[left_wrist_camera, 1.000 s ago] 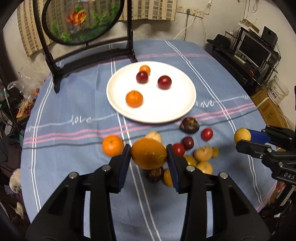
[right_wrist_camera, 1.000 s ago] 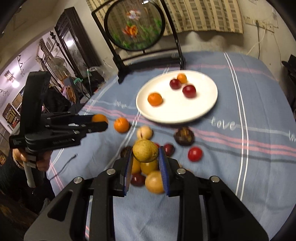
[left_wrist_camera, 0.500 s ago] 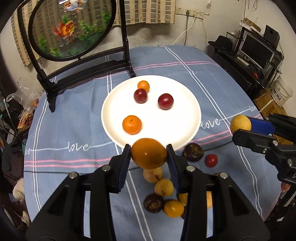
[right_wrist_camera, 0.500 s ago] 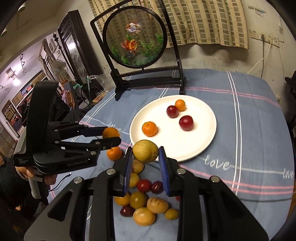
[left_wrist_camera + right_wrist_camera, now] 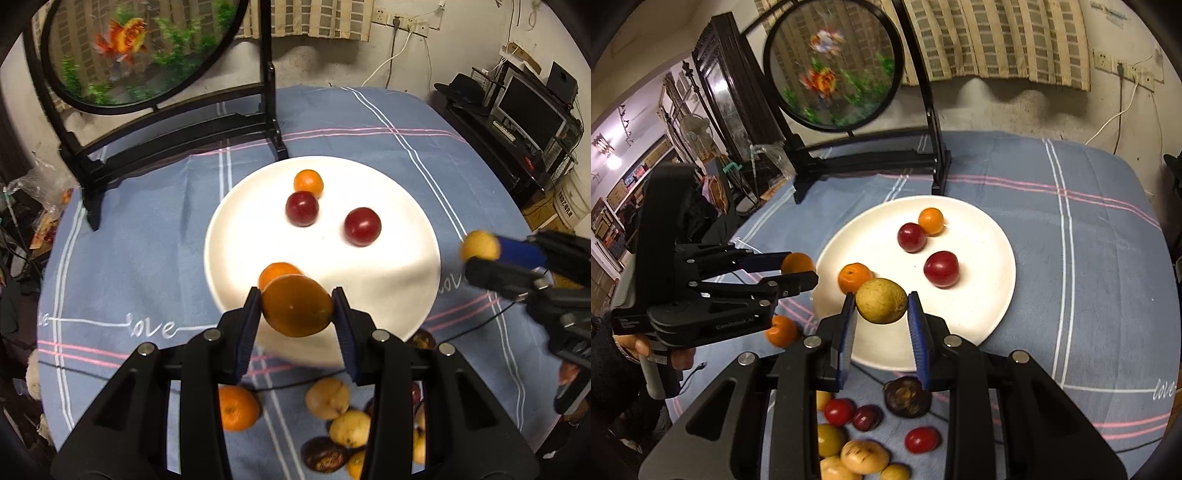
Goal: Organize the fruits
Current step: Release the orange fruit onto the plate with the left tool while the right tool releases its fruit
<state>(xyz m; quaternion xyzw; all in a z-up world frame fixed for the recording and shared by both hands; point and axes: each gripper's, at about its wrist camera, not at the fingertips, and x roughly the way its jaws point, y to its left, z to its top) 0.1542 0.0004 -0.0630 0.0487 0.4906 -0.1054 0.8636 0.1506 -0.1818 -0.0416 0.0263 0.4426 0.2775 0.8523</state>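
While the left gripper (image 5: 297, 308) clamps a large orange fruit (image 5: 297, 306) over the near rim of the white plate (image 5: 399, 280), the right gripper (image 5: 882, 306) grips a yellow-green fruit (image 5: 881, 301) above that rim too — four small fruits lie on the plate, more on the blue tablecloth (image 5: 1089, 258).

the tablecloth (image 5: 122, 258) bears the embroidered word "love"; the left gripper (image 5: 798, 271) body reads "genrobot.ai".
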